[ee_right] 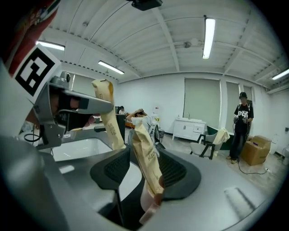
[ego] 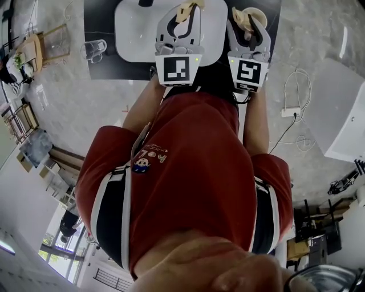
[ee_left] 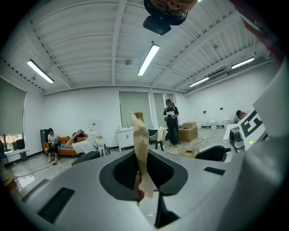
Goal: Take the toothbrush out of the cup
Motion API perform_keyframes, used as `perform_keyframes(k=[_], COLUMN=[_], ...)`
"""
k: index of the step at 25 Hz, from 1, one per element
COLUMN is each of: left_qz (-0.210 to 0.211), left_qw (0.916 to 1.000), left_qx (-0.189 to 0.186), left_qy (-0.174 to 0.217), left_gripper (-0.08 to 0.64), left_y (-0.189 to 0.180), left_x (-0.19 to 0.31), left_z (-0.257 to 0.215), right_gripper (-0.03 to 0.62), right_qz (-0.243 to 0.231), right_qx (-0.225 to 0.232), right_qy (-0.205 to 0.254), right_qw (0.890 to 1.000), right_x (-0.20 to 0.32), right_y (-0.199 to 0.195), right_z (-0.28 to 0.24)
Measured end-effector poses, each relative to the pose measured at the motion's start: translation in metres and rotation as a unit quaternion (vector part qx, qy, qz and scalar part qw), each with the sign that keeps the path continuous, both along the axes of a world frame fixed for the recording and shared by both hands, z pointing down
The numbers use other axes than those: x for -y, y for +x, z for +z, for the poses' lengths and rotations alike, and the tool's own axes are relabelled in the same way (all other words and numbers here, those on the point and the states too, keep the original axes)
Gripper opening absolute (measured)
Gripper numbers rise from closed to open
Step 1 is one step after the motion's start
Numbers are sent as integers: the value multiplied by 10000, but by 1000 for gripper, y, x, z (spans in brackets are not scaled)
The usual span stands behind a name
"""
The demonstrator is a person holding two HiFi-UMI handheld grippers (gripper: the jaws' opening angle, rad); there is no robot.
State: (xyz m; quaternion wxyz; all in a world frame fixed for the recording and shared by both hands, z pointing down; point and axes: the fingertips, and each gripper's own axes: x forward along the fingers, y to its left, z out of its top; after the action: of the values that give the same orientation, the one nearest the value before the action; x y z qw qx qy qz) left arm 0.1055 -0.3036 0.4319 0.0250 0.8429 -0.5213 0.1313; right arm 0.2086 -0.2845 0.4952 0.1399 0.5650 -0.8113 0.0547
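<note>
The left gripper (ego: 183,17) pinches a toothbrush (ee_left: 141,149) between jaws drawn close on it. The brush stands nearly upright in the middle of the grip, rising well above the jaw tips. It is wrapped in a narrow tan paper sleeve, creased and slightly twisted, with a folded top. Only a small pink end peeks out low down, where the pads meet it.

The right gripper (ego: 250,27) has its jaws spread wide. A second toothbrush (ee_right: 148,158) stands loose in the gap, tilted with its top toward the gripper's left jaw and its lower part resting near the right-hand pad. Its sleeve is the same tan paper, with dark print running along its length. A pale pink handle sticks out below the sleeve, down in the throat of the jaws.

Seen from the right gripper, the left gripper and its wrapped brush sit just beside it on its left. A white sink (ego: 137,28) lies beyond and below both sets of jaw tips. A clear glass mug (ego: 94,50) stands well off to the left gripper's left.
</note>
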Motion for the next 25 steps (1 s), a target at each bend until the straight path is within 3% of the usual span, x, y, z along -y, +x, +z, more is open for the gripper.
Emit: perform_keyframes(k=[5,11,18,25], left_qz=[38,55,61,52], left_qw=[9999,9998,10000,9999], left_qx=[107,135,57,-85], left_qy=[12,-101,-46,96], left_gripper=[48,48,48,48], left_y=[1,-2,-4,-8], left_x=[4,5,6,2], left_z=[9,10,9,-1], right_gripper=[206,140,74,54], right_qz=[179,265,471,697], right_qx=[32,-39,-84,-139], right_qy=[-169,-190,-147,37], right_qw=[9997,9995,9987,9975], right_x=[4,7,10,10], right_y=[4,4,10,17], right_z=[13,9,10,-3])
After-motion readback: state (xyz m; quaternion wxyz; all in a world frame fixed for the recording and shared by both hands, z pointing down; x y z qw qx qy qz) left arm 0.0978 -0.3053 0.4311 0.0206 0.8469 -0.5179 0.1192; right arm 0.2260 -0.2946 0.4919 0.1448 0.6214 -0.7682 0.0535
